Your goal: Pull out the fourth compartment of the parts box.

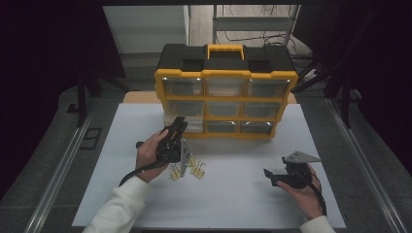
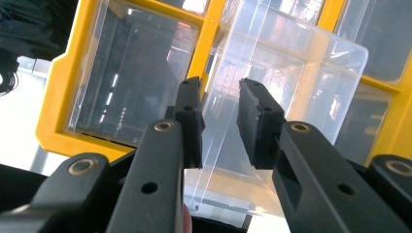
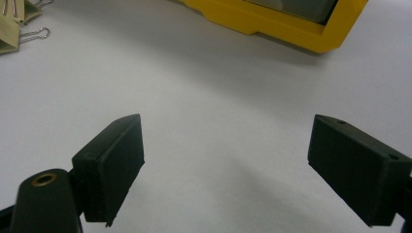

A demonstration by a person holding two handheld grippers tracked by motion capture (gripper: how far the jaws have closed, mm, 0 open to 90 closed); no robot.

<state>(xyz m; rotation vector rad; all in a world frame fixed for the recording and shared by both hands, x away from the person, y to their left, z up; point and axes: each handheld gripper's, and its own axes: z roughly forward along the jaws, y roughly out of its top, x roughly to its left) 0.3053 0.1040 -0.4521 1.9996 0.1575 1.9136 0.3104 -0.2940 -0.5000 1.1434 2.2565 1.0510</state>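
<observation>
The left gripper (image 2: 219,124) pinched the clear plastic drawer (image 2: 291,97), partly out of the yellow organizer (image 1: 226,99); the gold binder clips (image 1: 187,170) waited; the right gripper (image 3: 226,165) gaped wide.

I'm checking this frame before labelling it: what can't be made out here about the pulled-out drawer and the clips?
- Clear drawer, left gripper view: whether the left gripper presses on its wall is unclear; glare and clear plastic hide any contents.
- Binder clips, high view: too small to count, partly hidden behind the left gripper.
- Binder clips, right gripper view: cut off by the top-left edge.
</observation>
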